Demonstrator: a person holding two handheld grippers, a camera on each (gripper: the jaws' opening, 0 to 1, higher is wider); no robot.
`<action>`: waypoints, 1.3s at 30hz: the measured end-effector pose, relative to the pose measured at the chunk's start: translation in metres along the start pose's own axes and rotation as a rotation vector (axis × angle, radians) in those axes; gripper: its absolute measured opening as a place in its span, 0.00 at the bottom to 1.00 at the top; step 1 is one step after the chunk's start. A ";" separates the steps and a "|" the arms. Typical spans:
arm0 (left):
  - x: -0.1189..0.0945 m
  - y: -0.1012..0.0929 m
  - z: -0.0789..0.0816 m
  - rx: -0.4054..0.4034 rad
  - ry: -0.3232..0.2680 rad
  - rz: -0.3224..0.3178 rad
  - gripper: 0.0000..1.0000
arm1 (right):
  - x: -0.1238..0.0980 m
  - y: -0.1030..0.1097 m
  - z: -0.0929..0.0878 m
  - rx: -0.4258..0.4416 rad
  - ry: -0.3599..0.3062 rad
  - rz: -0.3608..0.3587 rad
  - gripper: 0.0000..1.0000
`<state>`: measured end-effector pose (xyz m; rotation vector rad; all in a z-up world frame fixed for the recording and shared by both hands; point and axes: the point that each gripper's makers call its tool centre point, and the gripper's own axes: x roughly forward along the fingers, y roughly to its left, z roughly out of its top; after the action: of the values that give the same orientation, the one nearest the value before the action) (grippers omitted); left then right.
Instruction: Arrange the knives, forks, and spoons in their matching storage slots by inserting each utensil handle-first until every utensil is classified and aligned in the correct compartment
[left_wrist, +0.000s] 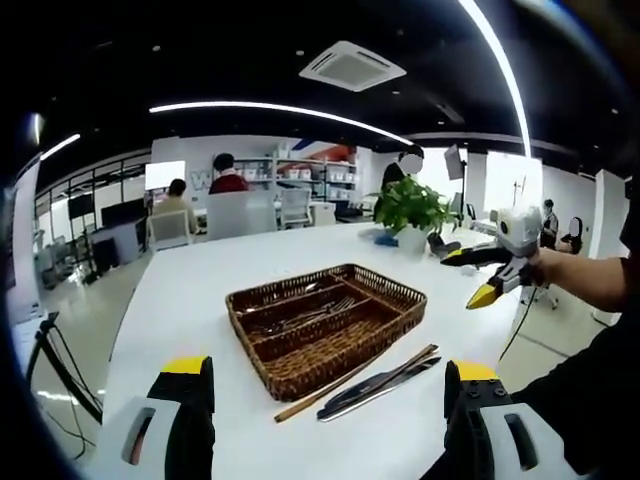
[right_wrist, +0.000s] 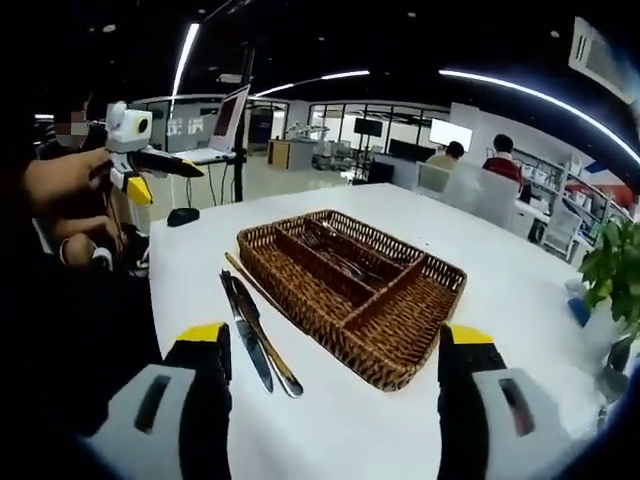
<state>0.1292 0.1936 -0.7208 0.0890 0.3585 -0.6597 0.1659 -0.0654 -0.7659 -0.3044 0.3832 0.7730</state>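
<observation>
In the left gripper view my left hand-held gripper hangs over the white surface, jaws wide apart and gripping nothing. Ahead sits the wicker basket with forks in one slot; just beside its near edge lie the knives and chopsticks. In the right gripper view my right hand-held gripper is likewise spread and empty — basket ahead, knives left of it on the surface.

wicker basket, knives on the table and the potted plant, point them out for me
wicker basket (left_wrist: 345, 372), left gripper view, near rim
knives (right_wrist: 255, 345), right gripper view, a blade
potted plant (left_wrist: 412, 207), left gripper view, leaves
</observation>
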 end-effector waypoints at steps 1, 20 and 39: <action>0.001 0.000 -0.001 0.001 0.002 -0.001 1.00 | 0.003 0.001 -0.004 -0.007 0.008 0.005 0.80; -0.007 0.002 0.000 0.013 -0.003 0.002 1.00 | 0.039 0.026 -0.051 0.007 0.079 0.131 0.51; -0.009 0.003 -0.001 0.012 -0.002 0.006 1.00 | 0.064 0.044 -0.073 0.043 0.135 0.231 0.31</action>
<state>0.1246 0.2013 -0.7190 0.1011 0.3518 -0.6558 0.1597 -0.0253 -0.8649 -0.2753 0.5688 0.9723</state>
